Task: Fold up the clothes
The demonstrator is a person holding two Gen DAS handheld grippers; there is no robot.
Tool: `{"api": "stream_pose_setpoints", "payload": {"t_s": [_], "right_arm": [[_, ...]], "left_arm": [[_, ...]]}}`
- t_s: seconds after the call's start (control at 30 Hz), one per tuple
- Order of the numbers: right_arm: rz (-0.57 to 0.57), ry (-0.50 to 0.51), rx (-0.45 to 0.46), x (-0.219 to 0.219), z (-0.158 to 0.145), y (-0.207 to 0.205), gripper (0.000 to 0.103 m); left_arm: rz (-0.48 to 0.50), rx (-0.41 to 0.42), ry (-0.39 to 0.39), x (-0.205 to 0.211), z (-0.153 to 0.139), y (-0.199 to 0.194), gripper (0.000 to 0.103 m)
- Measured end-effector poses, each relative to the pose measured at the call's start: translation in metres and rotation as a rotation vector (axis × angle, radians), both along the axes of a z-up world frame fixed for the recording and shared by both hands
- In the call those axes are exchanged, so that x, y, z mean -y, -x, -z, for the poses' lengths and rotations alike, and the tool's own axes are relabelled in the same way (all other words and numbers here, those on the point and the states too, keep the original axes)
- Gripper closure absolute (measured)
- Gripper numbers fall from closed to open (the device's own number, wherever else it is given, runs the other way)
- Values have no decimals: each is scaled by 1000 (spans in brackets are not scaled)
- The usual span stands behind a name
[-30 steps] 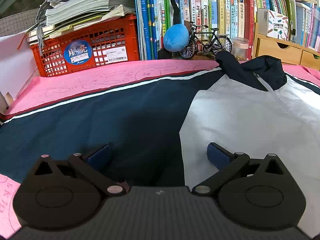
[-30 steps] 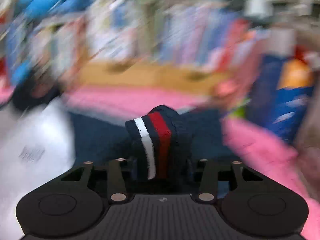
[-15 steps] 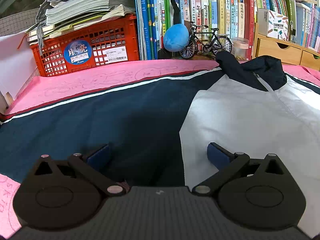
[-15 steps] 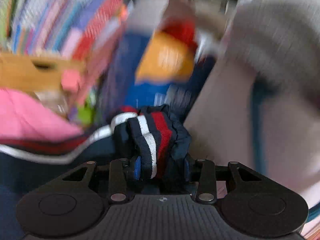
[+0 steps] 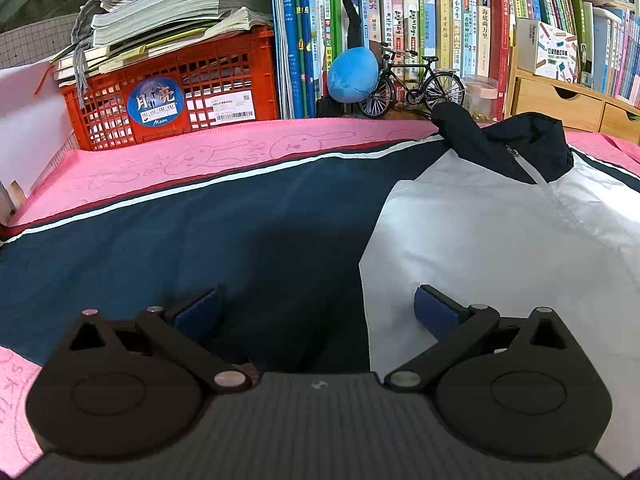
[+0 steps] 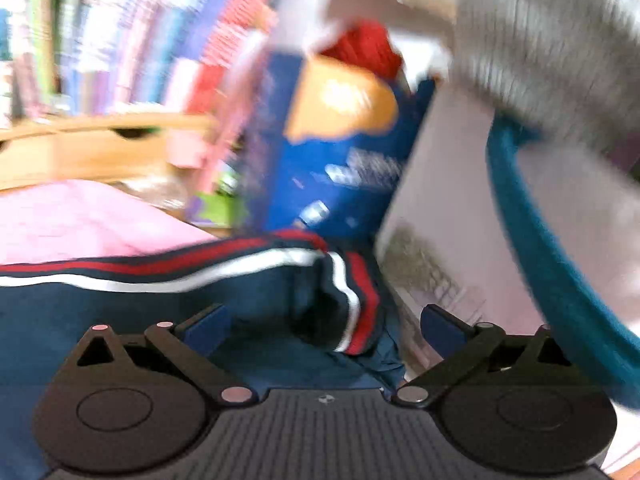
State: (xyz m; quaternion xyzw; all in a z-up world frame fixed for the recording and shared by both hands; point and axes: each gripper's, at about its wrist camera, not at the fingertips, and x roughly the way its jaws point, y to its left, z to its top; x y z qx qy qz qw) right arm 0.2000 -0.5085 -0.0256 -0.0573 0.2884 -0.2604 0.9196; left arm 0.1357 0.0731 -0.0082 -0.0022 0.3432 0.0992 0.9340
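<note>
So on my right gripper [image 6: 322, 322] the fingers are spreading wide and gripping nothing, with the striped cuff [image 6: 352, 304] of the jacket [image 5: 240, 240] lying loose between them, slightly toward 1 o'clock. My left gripper [image 5: 316, 308] has its fingers released too, hovering right over where the navy sleeve meets the white front panel. The jacket's spread flat on the pink-covered counter [image 5: 160, 160], collar [image 5: 504, 140] at 1 o'clock, and past it a red crate [image 5: 176, 92] at 11 and a toy bicycle [image 5: 412, 84] around 12.

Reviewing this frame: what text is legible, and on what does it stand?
"月亮" and "Moon": round blue sticker on the red crate.
White barcode label beside it: too small to read.
Book spines: Chinese titles, too small to read reliably.
Right wrist view: all blurred.
</note>
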Motion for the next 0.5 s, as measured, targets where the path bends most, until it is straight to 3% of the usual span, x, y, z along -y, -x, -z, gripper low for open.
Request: {"api": "stream_pose_setpoints", "payload": {"t_s": [0.07, 0.17, 0.3, 0.4, 0.5], "right_arm": [[-56, 10, 37, -16, -15, 13, 0], [-142, -104, 110, -41, -33, 31, 0], [-479, -292, 140, -99, -29, 44, 0], [-593, -236, 78, -153, -13, 45, 13], [-570, -157, 28, -167, 4, 29, 16]], "left_arm": [[0, -1, 4, -1, 0, 0, 0], [0, -2, 11, -1, 0, -1, 0], [-1, -3, 20, -3, 0, -1, 0], [-1, -4, 23, -3, 0, -1, 0], [-1, -4, 24, -3, -1, -1, 0]]}}
